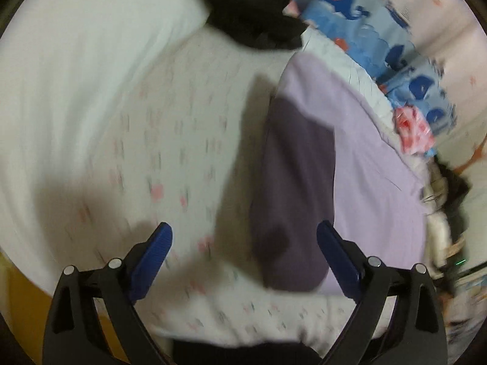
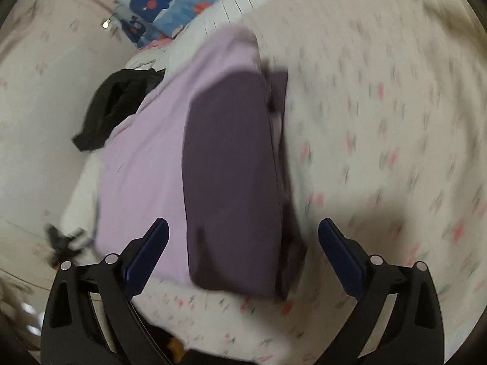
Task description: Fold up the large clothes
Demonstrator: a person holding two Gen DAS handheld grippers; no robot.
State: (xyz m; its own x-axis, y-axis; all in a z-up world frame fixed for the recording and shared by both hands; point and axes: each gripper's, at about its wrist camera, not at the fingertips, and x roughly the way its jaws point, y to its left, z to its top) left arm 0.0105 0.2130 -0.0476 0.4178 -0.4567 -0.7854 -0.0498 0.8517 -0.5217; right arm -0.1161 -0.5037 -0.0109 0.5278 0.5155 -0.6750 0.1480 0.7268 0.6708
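A folded dark purple garment (image 1: 292, 188) lies on a lilac cloth (image 1: 365, 158) on a white bed sheet with small pink and grey marks (image 1: 152, 140). My left gripper (image 1: 243, 237) is open and empty, above the sheet beside the garment's near end. In the right wrist view the same dark purple garment (image 2: 231, 182) lies partly over the lilac cloth (image 2: 146, 164). My right gripper (image 2: 243, 231) is open and empty, with the garment's near end between its fingers in view. Both views are blurred.
A black garment (image 1: 252, 9) lies at the far side, also in the right wrist view (image 2: 112, 106). A blue whale-print fabric (image 1: 380, 36) and a pink-red item (image 1: 414, 130) lie beyond the lilac cloth. The whale fabric (image 2: 158, 6) is at the top left.
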